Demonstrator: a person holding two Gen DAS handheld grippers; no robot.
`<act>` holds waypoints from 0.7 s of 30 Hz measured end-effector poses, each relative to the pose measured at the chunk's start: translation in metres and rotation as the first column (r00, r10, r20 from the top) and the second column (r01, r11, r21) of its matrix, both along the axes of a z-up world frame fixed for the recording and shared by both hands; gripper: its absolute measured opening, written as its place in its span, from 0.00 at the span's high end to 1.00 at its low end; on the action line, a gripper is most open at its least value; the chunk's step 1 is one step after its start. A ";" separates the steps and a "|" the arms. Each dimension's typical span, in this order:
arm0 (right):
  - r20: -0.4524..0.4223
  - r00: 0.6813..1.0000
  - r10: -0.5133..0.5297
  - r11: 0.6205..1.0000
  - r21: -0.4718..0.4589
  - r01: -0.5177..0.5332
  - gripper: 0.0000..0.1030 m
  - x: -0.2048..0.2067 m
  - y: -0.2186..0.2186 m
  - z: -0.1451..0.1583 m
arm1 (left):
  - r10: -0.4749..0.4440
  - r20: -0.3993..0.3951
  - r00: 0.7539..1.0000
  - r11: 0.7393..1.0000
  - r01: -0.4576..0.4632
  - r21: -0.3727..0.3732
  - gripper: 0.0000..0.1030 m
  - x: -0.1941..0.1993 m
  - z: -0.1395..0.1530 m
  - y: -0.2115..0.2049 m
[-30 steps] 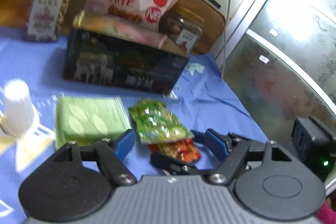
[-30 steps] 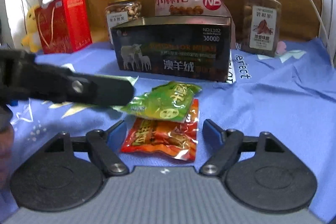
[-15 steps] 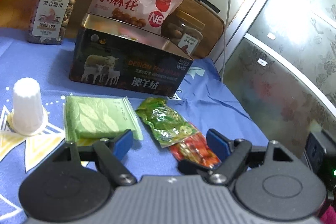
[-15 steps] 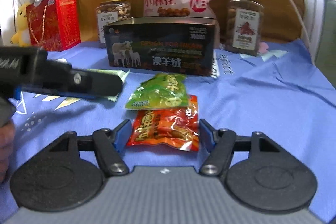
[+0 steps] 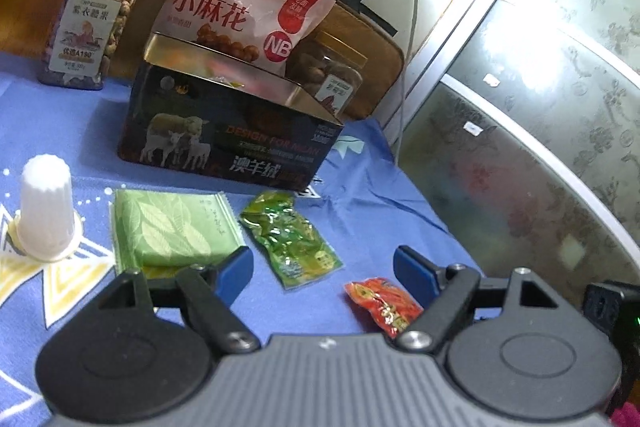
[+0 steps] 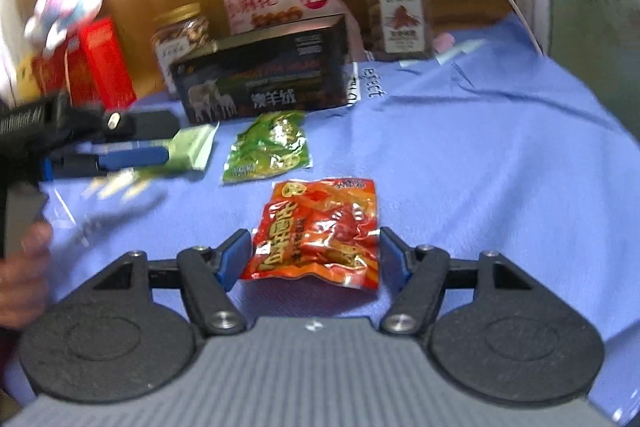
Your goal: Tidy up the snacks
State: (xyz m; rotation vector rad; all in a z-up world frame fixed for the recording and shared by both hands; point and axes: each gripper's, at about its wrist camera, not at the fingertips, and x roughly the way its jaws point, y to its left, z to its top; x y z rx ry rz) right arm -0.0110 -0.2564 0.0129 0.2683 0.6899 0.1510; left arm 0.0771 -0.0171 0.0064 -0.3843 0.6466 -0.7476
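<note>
A red snack packet (image 6: 320, 227) lies between the blue pads of my right gripper (image 6: 314, 253), whose jaws stand open around its near end; whether they touch it is unclear. It also shows in the left wrist view (image 5: 382, 305). A green snack packet (image 6: 268, 147) (image 5: 290, 239) lies just beyond. A flat light-green packet (image 5: 172, 227) lies left of it. My left gripper (image 5: 324, 267) is open and empty above the cloth, also visible from the right wrist view (image 6: 132, 139). The open dark tin box (image 5: 232, 135) (image 6: 264, 83) stands behind.
A pink snack bag (image 5: 244, 11) leans behind the box, between two nut jars (image 5: 92, 19) (image 5: 330, 79). A white cup (image 5: 46, 215) stands at left. A red box (image 6: 100, 67) and a plush toy (image 6: 64, 11) stand at far left. The blue cloth's edge (image 5: 420, 195) drops off at right.
The red packet now lies apart from the green one, nearer me, between my right gripper's pads. My left gripper has drawn back left, off the packets.
</note>
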 end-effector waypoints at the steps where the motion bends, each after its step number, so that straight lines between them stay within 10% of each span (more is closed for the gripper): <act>1: -0.006 1.000 -0.012 0.999 0.041 0.012 0.32 0.000 -0.004 0.001 | -0.010 0.000 1.000 1.000 0.010 -0.011 0.23 0.000 0.000 0.001; 7: 0.025 0.999 -0.022 0.992 0.125 0.019 0.36 -0.004 -0.005 0.012 | -0.151 -0.034 0.988 0.980 0.145 -0.139 0.23 0.001 -0.001 0.004; 9: 0.046 0.998 0.030 0.998 0.055 -0.033 0.75 -0.006 0.006 0.017 | -0.185 -0.051 0.981 0.971 0.175 -0.161 0.22 0.002 -0.003 0.003; 14: 0.009 0.997 0.082 0.992 -0.098 -0.081 0.75 -0.001 0.030 0.006 | -0.173 -0.072 0.982 0.977 0.162 -0.140 0.22 0.002 -0.006 -0.001; 21: 0.007 0.999 0.037 0.996 -0.082 -0.037 0.60 -0.004 0.017 0.003 | -0.171 -0.080 0.982 0.981 0.162 -0.104 0.22 0.002 -0.008 -0.003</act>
